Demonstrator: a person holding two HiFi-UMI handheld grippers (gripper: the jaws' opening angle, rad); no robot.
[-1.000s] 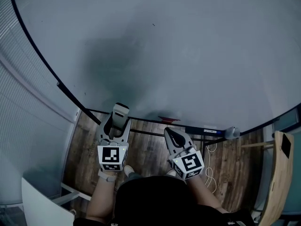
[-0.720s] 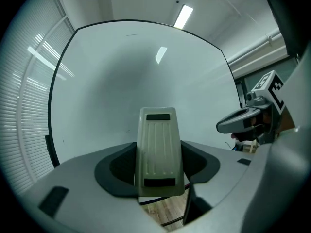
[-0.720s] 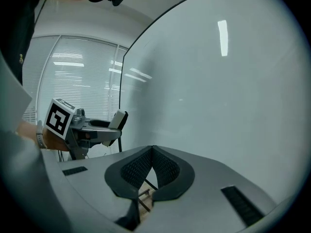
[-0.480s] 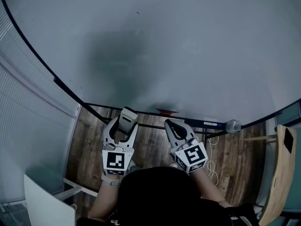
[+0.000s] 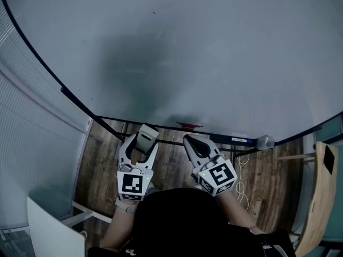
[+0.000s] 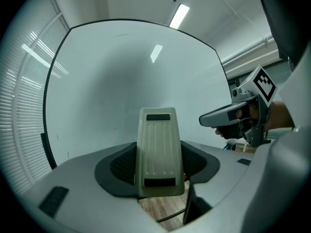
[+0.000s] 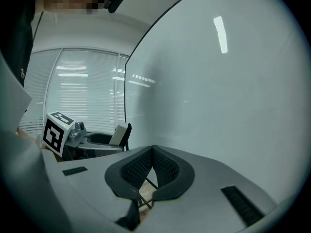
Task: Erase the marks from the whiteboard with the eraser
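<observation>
Head view: left gripper [image 5: 140, 144] pinches one eraser [image 5: 146, 137], right gripper [image 5: 188, 141] jaws pressed together, facing one whiteboard [image 5: 225, 58].

one whiteboard [image 5: 214, 52], one eraser [image 5: 147, 134], two hand-held grippers [image 5: 141, 144] [image 5: 191, 142]

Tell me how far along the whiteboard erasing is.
Done: the whiteboard looks almost entirely clean. In hand: the left gripper is shut on the eraser, held near the board's lower edge and off its surface; the right gripper is shut and empty. Left: a small dark speck near the top may need one more wipe, if it is ink.
</observation>
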